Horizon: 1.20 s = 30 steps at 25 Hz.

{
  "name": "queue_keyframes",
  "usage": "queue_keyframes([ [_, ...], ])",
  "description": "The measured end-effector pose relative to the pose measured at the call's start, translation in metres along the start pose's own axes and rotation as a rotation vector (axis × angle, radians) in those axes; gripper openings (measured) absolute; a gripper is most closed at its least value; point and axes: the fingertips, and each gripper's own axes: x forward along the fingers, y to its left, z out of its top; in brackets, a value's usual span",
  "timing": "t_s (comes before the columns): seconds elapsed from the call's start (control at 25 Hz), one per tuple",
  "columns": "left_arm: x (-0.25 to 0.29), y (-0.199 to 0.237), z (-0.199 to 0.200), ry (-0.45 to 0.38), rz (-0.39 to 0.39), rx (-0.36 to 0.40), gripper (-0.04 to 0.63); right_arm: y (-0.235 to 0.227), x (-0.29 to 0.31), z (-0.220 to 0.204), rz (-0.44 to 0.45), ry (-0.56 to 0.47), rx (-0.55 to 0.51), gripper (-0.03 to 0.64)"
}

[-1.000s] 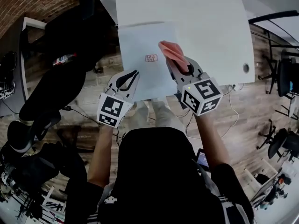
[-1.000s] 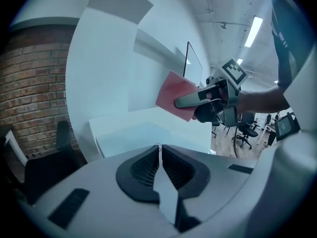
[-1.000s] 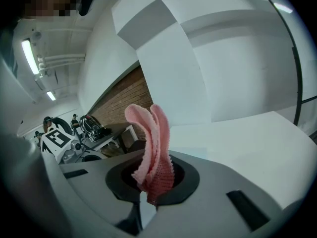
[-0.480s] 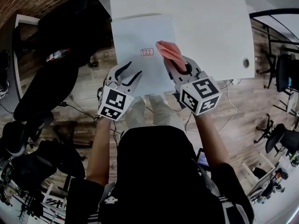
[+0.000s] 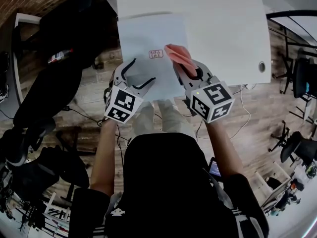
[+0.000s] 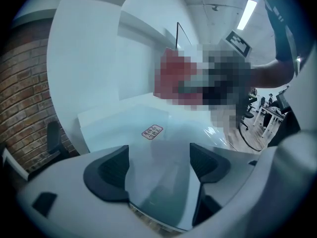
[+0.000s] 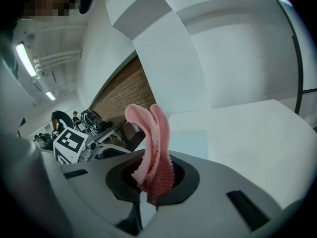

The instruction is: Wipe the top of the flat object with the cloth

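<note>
Two tongs work at near edge of flat object [image 5: 148, 38], a pale sheet overhanging white surface [image 5: 223, 29] toward person. Left tongs [image 5: 140, 73] have just been opening: jaws wide, sheet edge between, pads not pressing. Right tongs [image 5: 190, 72] clamp pink cloth [image 5: 179, 57] over sheet's right edge. Open surface beyond. Red-bordered label [image 5: 155, 54] mid-sheet, print unreadable. Sheet's near right corner hidden behind right tongs.

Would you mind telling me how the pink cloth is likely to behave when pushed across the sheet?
Probably floppy: the pink cloth stands in loose folds above the right gripper pinching it. Likely light, given its thin open weave. It may bunch rather than slide flat.
</note>
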Motion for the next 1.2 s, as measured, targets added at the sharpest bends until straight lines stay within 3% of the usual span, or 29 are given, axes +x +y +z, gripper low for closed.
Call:
queue_keyframes([
  [0.4,0.004,0.002,-0.005,-0.011,0.021,0.058,0.376,-0.004,0.002,-0.011,-0.002,0.022,0.026,0.048],
  [0.8,0.004,0.002,-0.006,-0.016,0.018,0.06,0.376,-0.015,0.004,-0.014,-0.026,0.051,0.003,0.048],
  [1.0,0.005,0.002,-0.007,-0.013,0.013,0.055,0.376,-0.048,0.008,-0.019,-0.132,0.148,-0.108,0.048],
  [1.2,0.005,0.002,-0.007,-0.016,0.014,0.057,0.376,-0.065,0.02,-0.032,-0.141,0.244,-0.151,0.048],
])
